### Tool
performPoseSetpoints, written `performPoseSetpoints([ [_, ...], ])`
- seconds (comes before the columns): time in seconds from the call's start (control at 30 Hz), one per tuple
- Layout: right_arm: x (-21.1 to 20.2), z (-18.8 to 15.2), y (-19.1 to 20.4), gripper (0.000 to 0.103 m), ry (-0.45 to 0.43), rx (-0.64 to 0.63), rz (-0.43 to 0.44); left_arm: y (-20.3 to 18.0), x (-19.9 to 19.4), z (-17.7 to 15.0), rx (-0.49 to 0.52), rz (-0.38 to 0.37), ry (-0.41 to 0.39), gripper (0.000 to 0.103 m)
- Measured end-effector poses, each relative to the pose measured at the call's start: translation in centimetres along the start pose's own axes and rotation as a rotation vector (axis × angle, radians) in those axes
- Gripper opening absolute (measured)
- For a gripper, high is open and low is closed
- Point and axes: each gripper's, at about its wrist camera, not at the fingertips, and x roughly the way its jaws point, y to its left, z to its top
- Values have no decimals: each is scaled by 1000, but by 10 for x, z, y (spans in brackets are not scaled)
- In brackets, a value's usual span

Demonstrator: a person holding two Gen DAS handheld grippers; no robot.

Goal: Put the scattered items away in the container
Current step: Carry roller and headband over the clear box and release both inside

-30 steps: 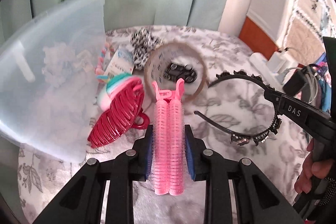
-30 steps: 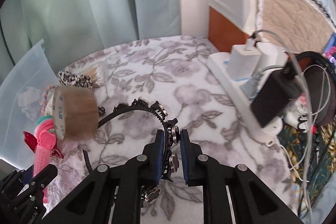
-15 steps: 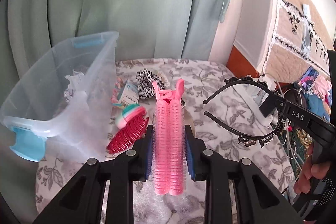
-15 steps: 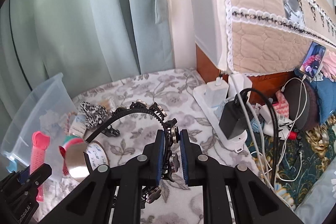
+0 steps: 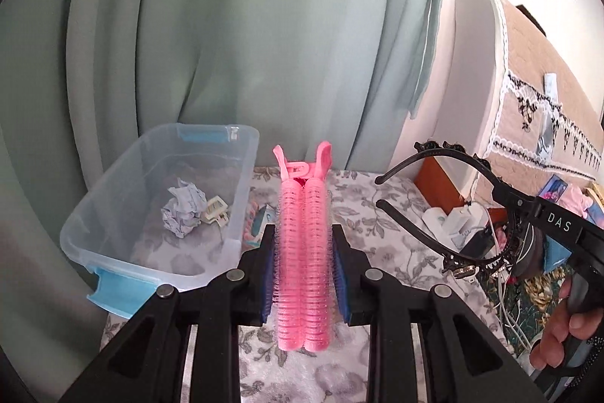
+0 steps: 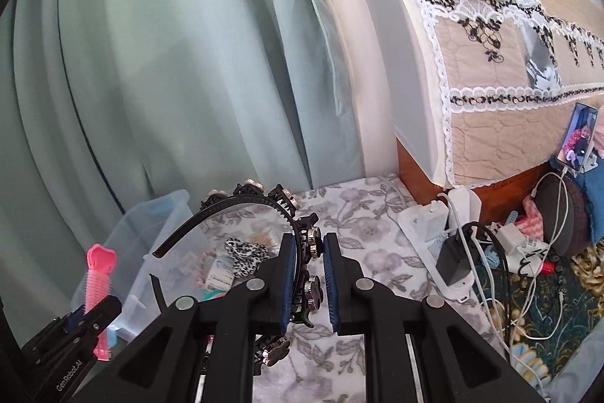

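The container (image 5: 241, 184), a clear plastic tub with blue handles, is sitting at the far left of the floral-covered worktop (image 5: 381, 214), against the pale green curtain (image 5: 226, 25). Inside it I am seeing a crumpled paper ball (image 5: 183, 212) and a small pale clip (image 5: 216, 209). Just right of the tub, my left claw (image 5: 302, 274) is gripping a pink hair roller clip (image 5: 304, 252) lengthwise between its blue pads, lifted clear of the worktop, its forked handle end pointing away from me. Below the claw, a leopard-print scrunchie (image 6: 245, 253) and a small packet (image 6: 221, 270) are lying loose on the cloth near the tub. Further right, my right claw (image 6: 308, 286) is clenching a black studded headband (image 6: 241, 204) by its band, the arc curving up and leftward in the air. At the far right, a white power strip (image 6: 434, 225) with chargers and cables is lying at the worktop's edge.
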Motion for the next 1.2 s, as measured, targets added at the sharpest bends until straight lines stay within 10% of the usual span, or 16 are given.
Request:
performPoseSetpoints([
  [0.47, -11, 14, 88, 16, -50, -91, 156, 63, -33, 23, -118, 82, -122, 28],
  [1.2, 89, -14, 165, 16, 118, -245, 233, 152, 6, 5, -288, 182, -64, 28],
])
